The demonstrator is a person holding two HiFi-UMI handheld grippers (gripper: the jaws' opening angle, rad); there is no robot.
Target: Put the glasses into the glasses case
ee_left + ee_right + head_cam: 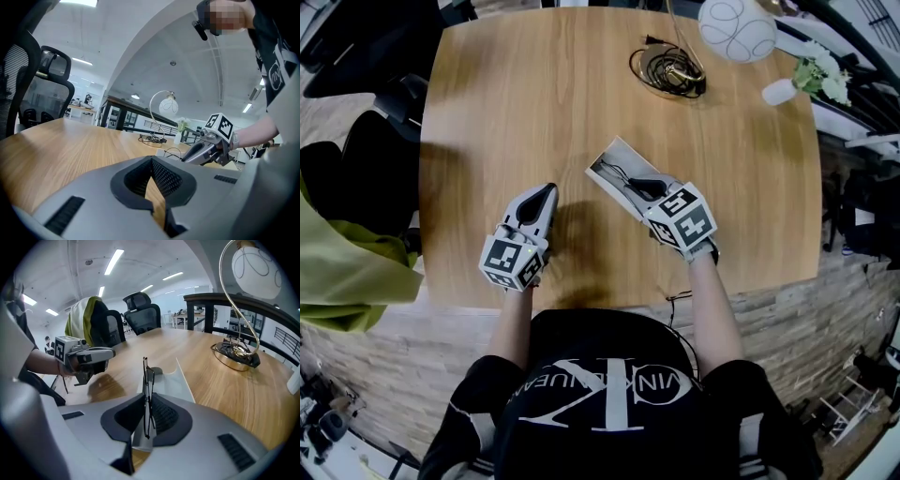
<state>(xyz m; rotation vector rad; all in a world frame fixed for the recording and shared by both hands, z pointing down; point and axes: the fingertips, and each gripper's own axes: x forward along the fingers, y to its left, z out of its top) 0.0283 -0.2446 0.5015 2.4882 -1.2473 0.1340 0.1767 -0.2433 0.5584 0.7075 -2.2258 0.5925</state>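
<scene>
An open white glasses case (pixel 619 155) lies slantwise near the middle of the wooden table (pixel 516 103). My right gripper (pixel 639 185) hangs over the case's near end, tilted downward, shut on thin black-framed glasses (pixel 614 172). In the right gripper view the glasses (pixel 146 376) stand edge-on between the pads of the right gripper (pixel 147 397), their far end over the case (pixel 173 380). My left gripper (pixel 548 190) rests low over bare table to the left of the case, shut and holding nothing. From the left gripper (pixel 152 160) the right gripper (pixel 185 159) shows to the right.
A lamp with a white globe (pixel 737 28) and a round base with a coiled cable (pixel 667 70) stands at the far side of the table. A small white vase with flowers (pixel 787 89) is at the far right edge. Office chairs (pixel 366 159) and a green jacket (pixel 337 262) stand left.
</scene>
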